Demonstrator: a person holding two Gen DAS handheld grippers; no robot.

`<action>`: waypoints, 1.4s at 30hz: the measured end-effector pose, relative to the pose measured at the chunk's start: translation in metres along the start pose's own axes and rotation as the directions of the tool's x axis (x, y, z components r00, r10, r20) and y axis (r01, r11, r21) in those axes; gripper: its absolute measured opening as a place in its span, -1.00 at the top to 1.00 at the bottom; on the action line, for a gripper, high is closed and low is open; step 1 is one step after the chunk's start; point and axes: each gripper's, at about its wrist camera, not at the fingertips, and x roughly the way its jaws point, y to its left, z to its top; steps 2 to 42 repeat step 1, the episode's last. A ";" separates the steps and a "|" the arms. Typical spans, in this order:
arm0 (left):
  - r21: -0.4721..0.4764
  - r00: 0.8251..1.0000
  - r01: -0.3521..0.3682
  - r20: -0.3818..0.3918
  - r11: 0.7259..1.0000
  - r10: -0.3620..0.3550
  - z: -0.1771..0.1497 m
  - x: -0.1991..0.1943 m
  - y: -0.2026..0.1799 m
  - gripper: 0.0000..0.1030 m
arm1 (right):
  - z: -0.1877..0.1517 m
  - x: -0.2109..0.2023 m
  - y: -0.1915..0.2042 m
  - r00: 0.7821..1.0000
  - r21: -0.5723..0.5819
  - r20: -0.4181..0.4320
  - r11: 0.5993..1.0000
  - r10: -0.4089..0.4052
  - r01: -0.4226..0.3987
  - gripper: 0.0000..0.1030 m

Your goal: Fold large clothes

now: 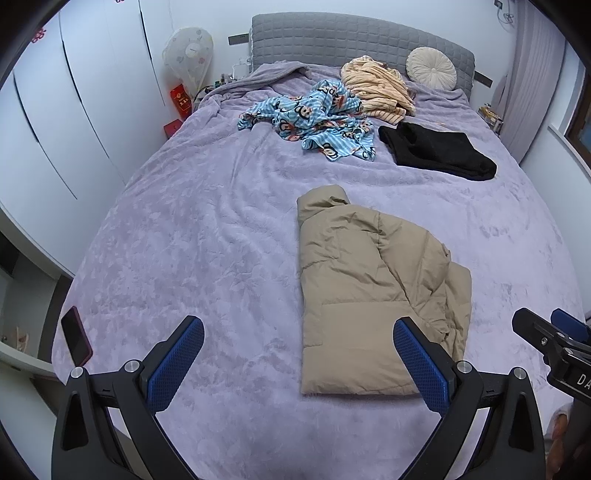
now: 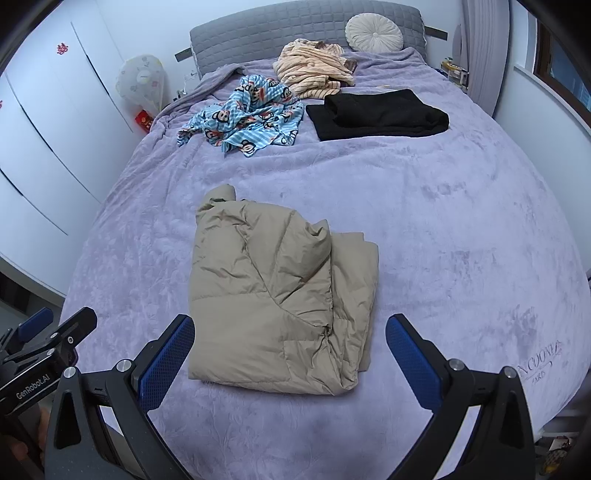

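- While the jacket point(image 2: 273, 295) lies folded on the bed point(image 2: 443, 221), the right gripper point(image 2: 290, 347) gapes wide just before its near edge.
- Left gripper point(image 1: 299, 350) is wide too, empty, jacket point(image 1: 369, 295) ahead-right.

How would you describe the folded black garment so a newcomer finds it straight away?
Start at the grey padded headboard and come down the purple bedspread on the side of the round cream cushion. The black garment lies flat there, beside the blue cartoon-print cloth. It is the only dark, neatly folded piece; its neighbours are crumpled and pale.
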 end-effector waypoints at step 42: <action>-0.003 1.000 0.002 -0.005 1.000 -0.002 0.000 0.000 0.000 -0.99 | -0.001 0.000 0.000 1.000 0.001 0.000 1.000 0.000 0.000 -1.00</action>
